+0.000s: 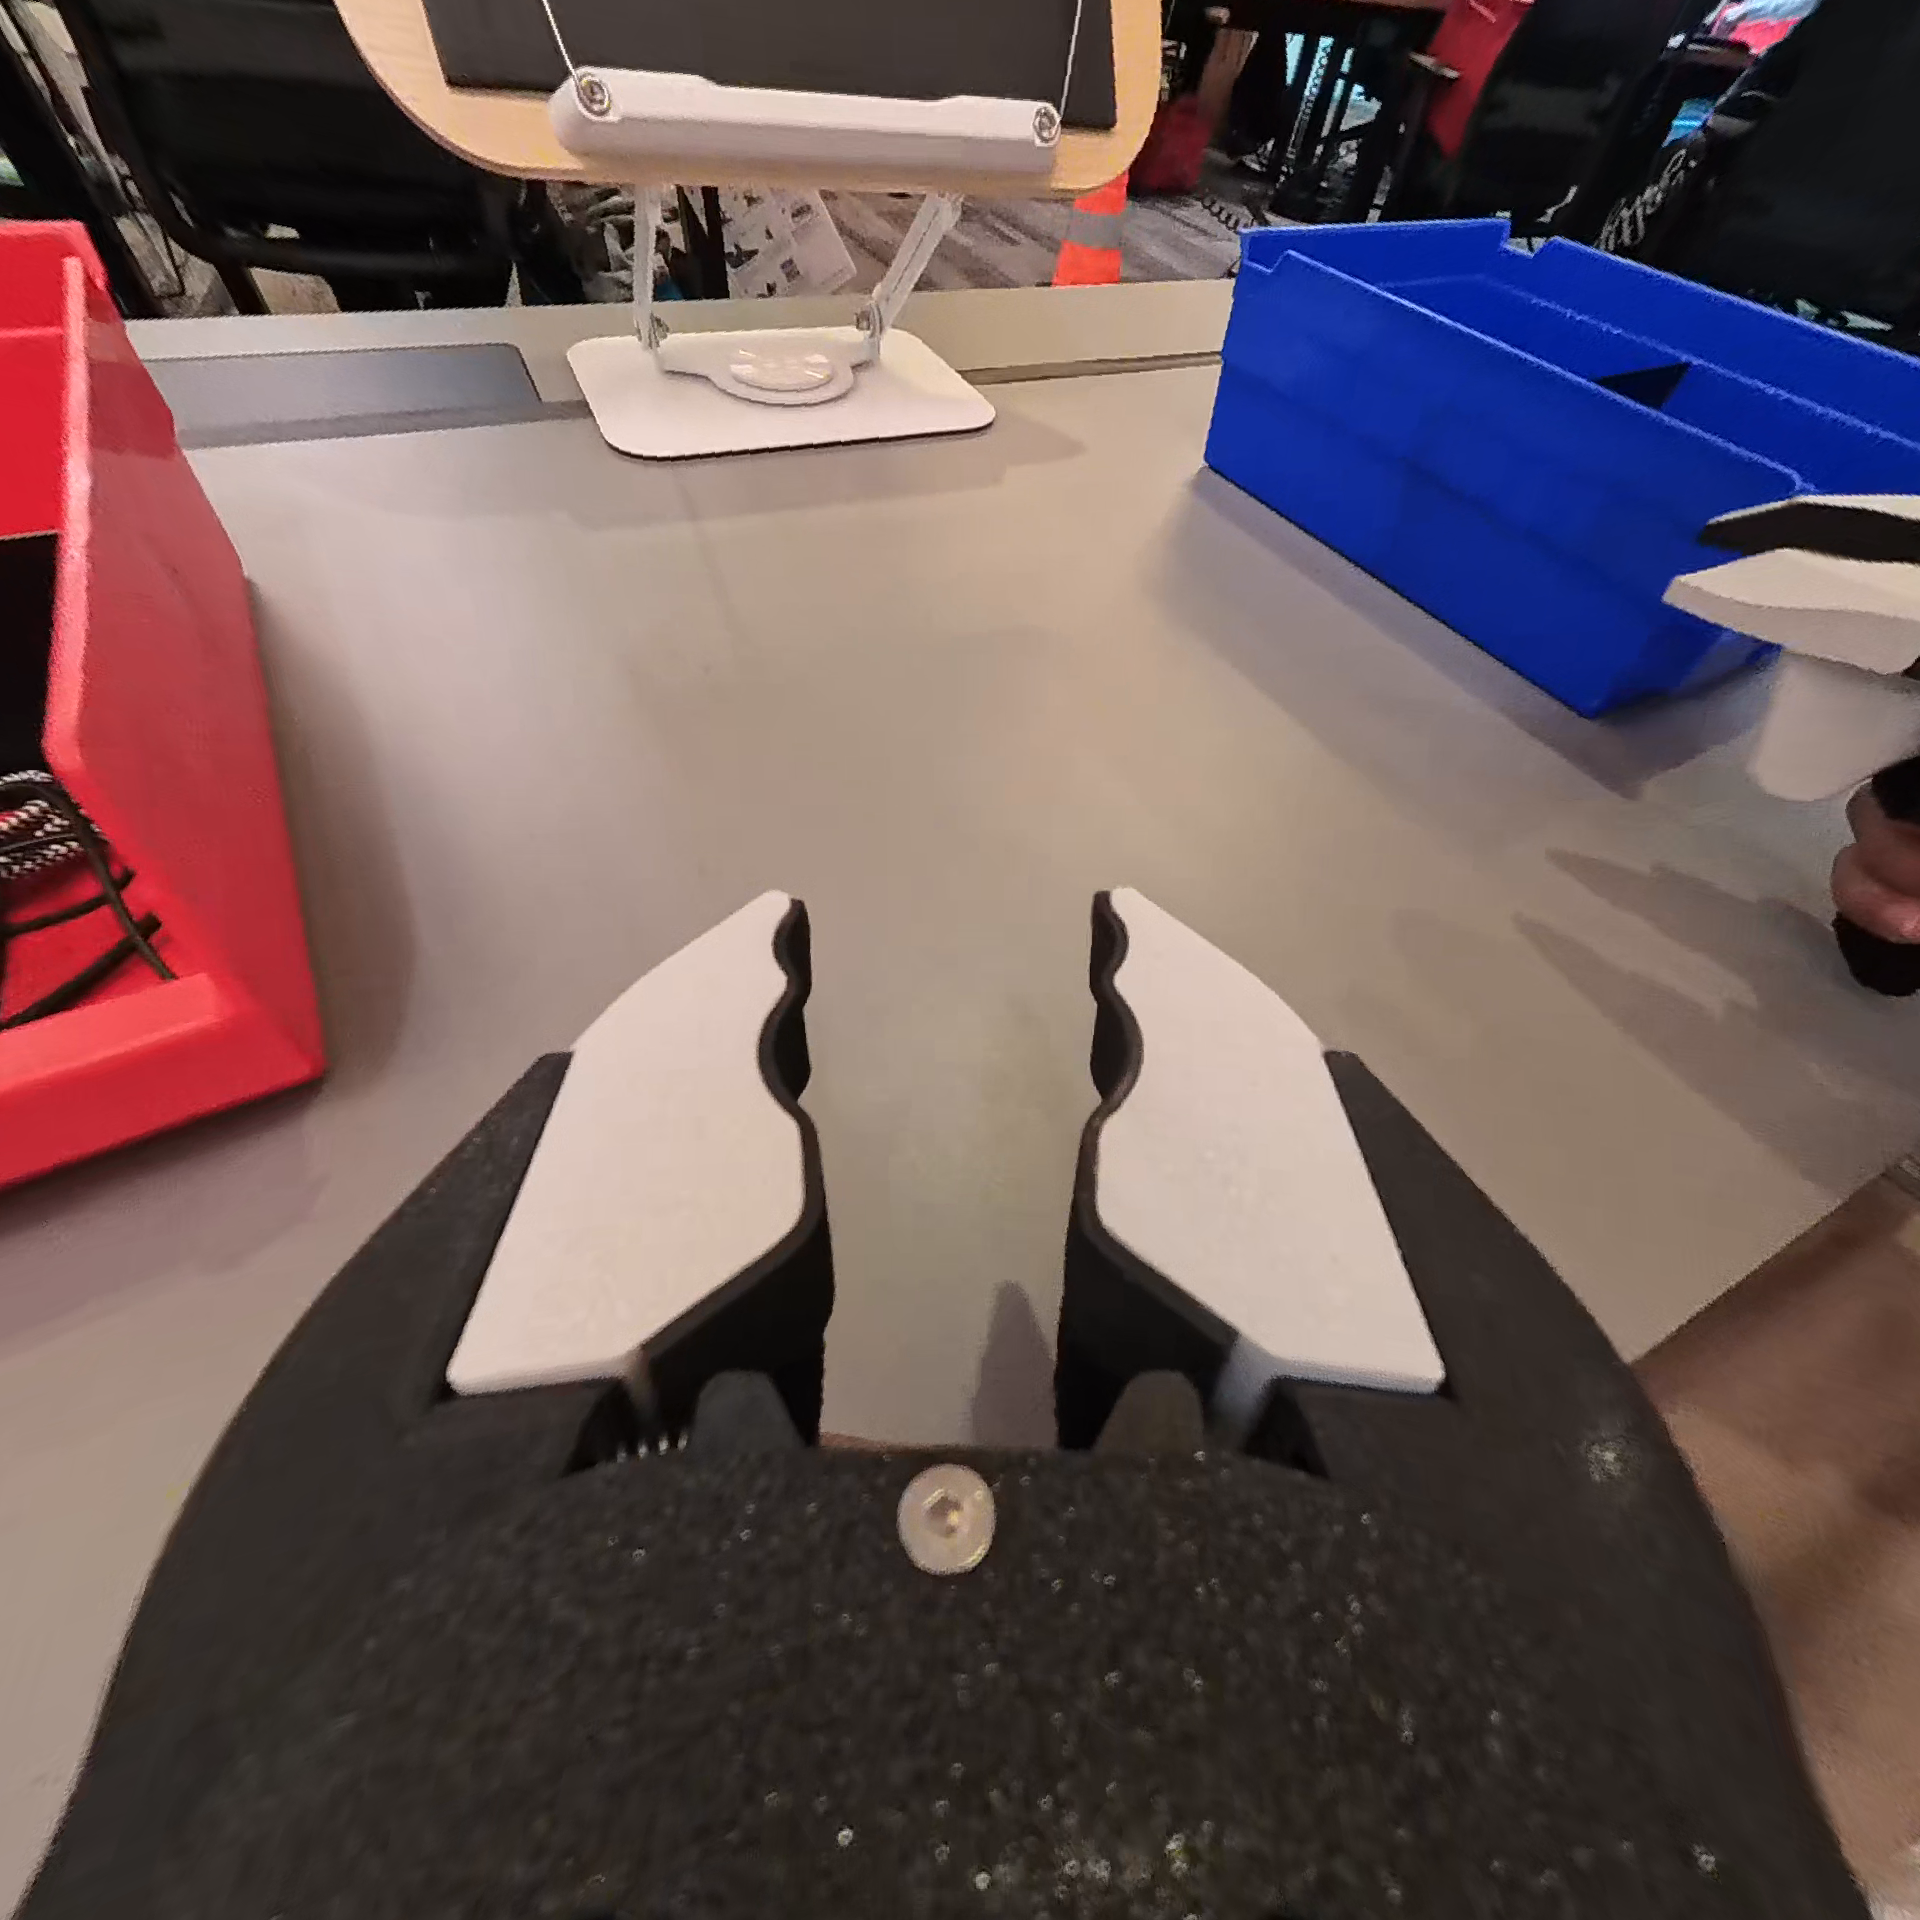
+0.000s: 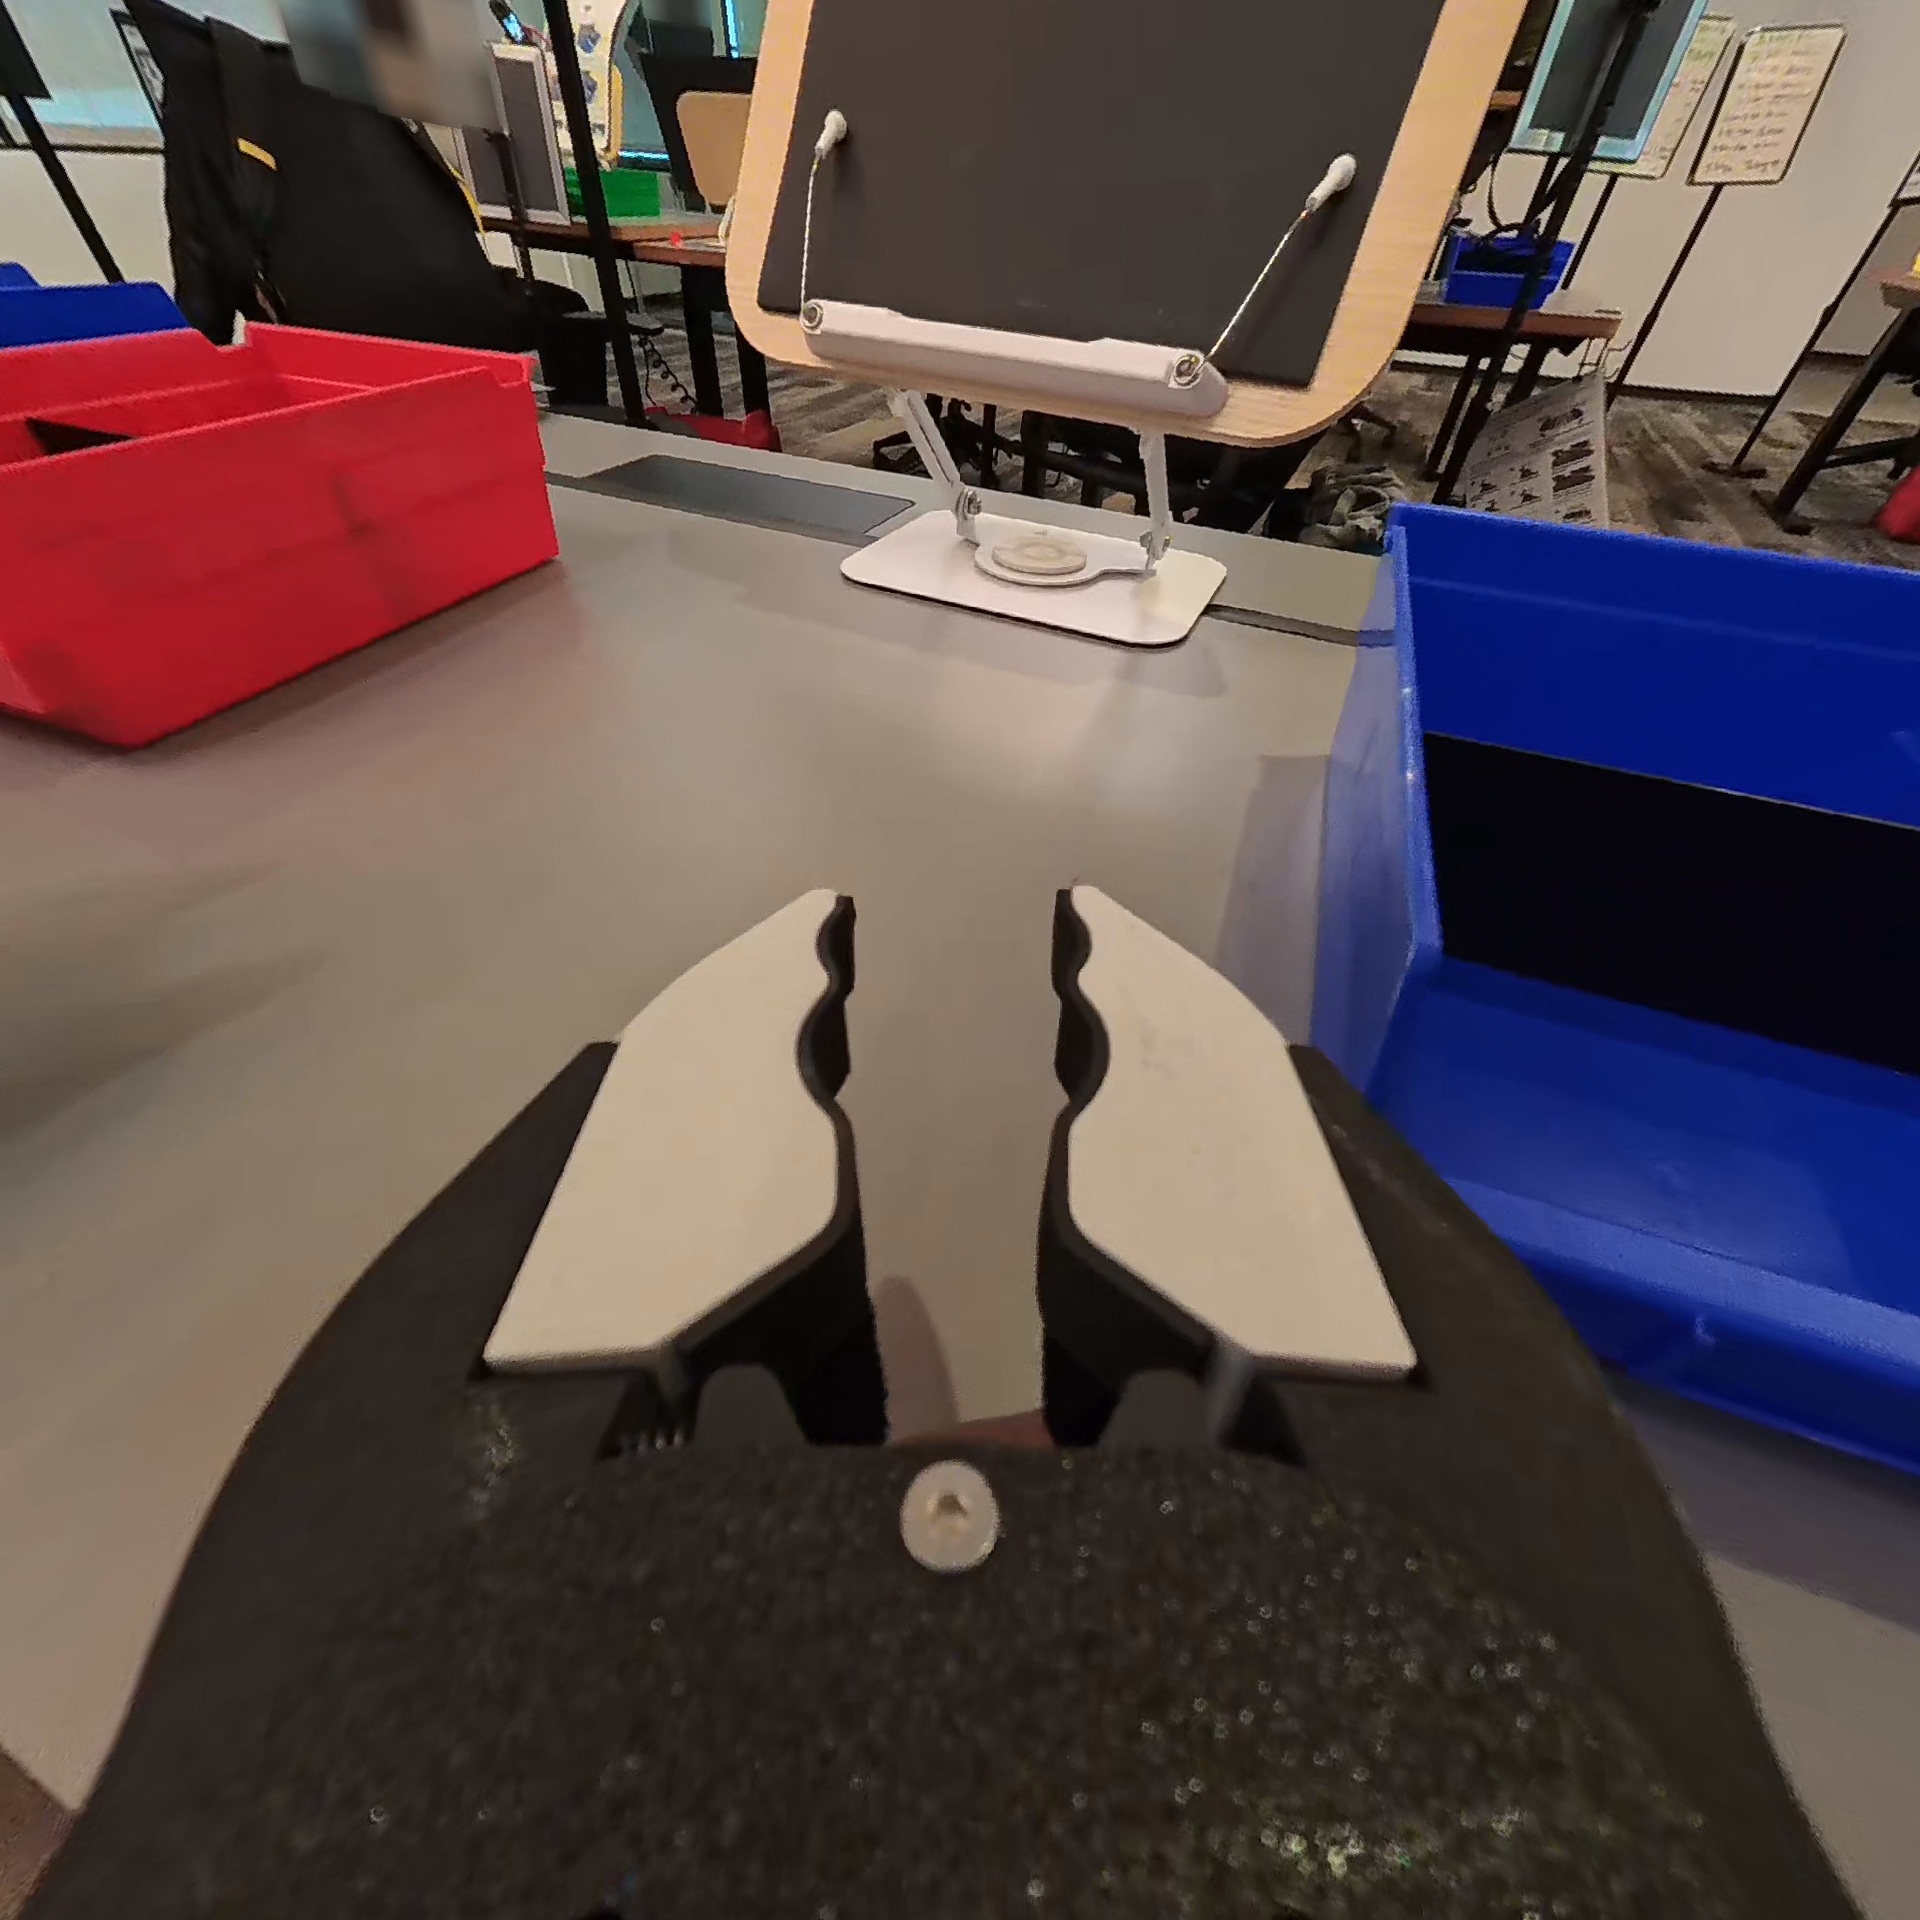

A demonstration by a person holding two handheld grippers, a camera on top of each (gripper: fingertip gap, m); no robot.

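Note:
My left gripper (image 1: 948,906) is open and empty above the bare grey table (image 1: 831,675). A red bin (image 1: 145,727) stands close at its left, with black and white braided cords (image 1: 42,831) inside. My right gripper (image 2: 954,902) is open and empty over the table (image 2: 623,831), next to a blue bin (image 2: 1621,1122) at its right. The blue bin's inside looks empty as far as it shows. The right gripper also shows at the right edge of the left wrist view (image 1: 1704,566), in front of the blue bin (image 1: 1507,447), held by a hand (image 1: 1881,894).
A wooden book stand with a dark panel on a white base (image 1: 779,384) stands at the table's far middle; it also shows in the right wrist view (image 2: 1039,566). The red bin (image 2: 260,520) is far left there. Chairs, tables and boards stand beyond the table.

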